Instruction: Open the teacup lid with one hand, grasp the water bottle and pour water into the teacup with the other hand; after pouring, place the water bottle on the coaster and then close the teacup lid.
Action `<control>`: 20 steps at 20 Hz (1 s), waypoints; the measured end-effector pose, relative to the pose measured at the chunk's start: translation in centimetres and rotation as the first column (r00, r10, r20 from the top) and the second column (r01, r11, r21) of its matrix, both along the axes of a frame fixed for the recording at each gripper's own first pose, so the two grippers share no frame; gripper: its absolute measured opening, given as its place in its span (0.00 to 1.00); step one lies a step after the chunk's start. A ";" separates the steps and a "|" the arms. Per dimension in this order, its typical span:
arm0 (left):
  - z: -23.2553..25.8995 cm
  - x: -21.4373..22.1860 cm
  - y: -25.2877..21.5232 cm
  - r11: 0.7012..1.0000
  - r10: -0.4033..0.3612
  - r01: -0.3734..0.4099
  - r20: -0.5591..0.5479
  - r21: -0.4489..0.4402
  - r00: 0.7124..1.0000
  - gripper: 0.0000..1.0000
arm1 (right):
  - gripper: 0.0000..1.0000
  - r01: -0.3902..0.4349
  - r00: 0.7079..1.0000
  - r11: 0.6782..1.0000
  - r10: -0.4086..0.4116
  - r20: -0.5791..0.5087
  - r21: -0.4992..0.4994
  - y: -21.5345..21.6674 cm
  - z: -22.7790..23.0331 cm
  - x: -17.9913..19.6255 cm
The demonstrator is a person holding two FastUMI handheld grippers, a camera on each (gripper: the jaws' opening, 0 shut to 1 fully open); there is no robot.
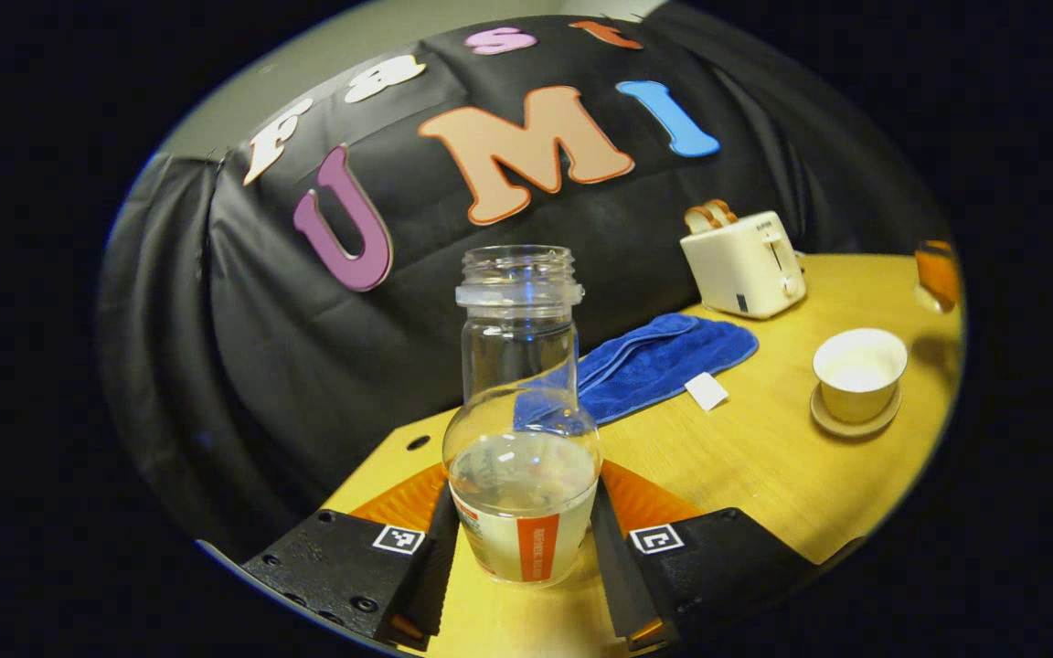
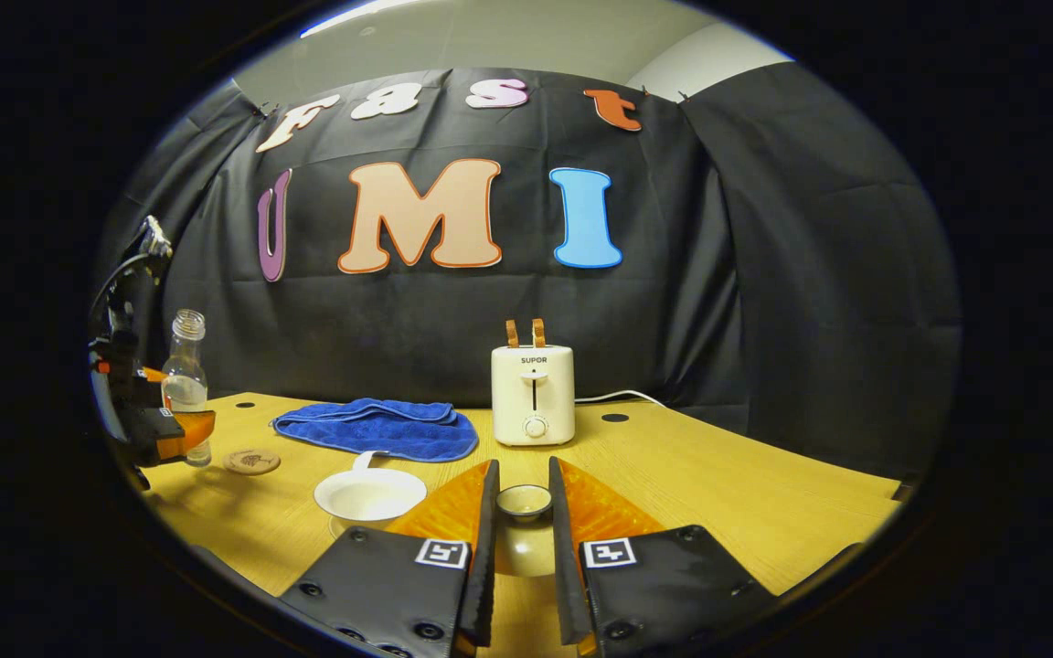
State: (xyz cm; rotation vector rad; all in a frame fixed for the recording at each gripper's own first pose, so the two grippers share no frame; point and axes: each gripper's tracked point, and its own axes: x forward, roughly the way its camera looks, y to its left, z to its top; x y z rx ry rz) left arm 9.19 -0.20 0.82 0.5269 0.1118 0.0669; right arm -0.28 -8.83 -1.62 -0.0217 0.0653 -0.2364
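lid: already off the teacup point(image 2: 369, 496). The right gripper point(image 2: 524, 521) has the teacup lid point(image 2: 525, 501) pinched between its two fingers, held up by the knob, just right of the open cup in the right gripper view.

bottle: the left gripper point(image 1: 524, 539) is clamped on the lower body of the water bottle point(image 1: 522, 429), both fingers pressing the sides. It's upright with no cap, and there's some water in the bottom part.

teacup: sits open on its saucer point(image 1: 856, 422), toward the right in the left gripper view, well apart from the bottle. I can't tell if there's water in it, the inside just looks pale.

coaster: the small round coaster point(image 2: 251, 461) is on the table point(image 2: 718, 493) just beside the bottle, nothing on it.

background stuff: blue towel point(image 2: 376, 428) and toaster point(image 2: 533, 395) at the far side, not in the way.

progress: my guess is lid-off and bottle grasp are done. What's left is the pour (unless it's done, can't say), parking the bottle on the coaster, and lid back on.
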 end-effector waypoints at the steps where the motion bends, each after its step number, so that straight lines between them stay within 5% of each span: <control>1: 0.2 0.3 -0.3 0.998 -0.001 0.001 -0.001 0.061 1.000 0.66 | 0.31 -0.004 1.000 1.000 0.004 -0.001 0.001 -0.1 0.0 0.0; 5: 0.8 1.4 -1.8 0.950 -0.019 0.018 0.000 0.311 1.000 0.66 | 0.31 0.011 1.000 1.000 -0.011 0.000 -0.001 -1.3 0.0 -0.1; 9: 0.0 1.9 -3.8 0.882 -0.060 0.070 -0.036 0.466 0.998 0.66 | 0.31 0.034 0.999 0.999 -0.034 0.001 -0.003 -2.9 0.2 -0.2; 15: -1.0 2.2 -5.3 0.760 -0.089 0.124 -0.087 0.638 0.992 0.66 | 0.31 0.057 0.998 0.998 -0.057 0.003 -0.006 -3.9 0.3 -0.6; 20: -0.5 2.7 -6.0 0.625 -0.111 0.142 -0.093 0.767 0.989 0.66 | 0.31 0.064 0.998 0.998 -0.064 0.003 -0.007 -4.0 0.3 -0.6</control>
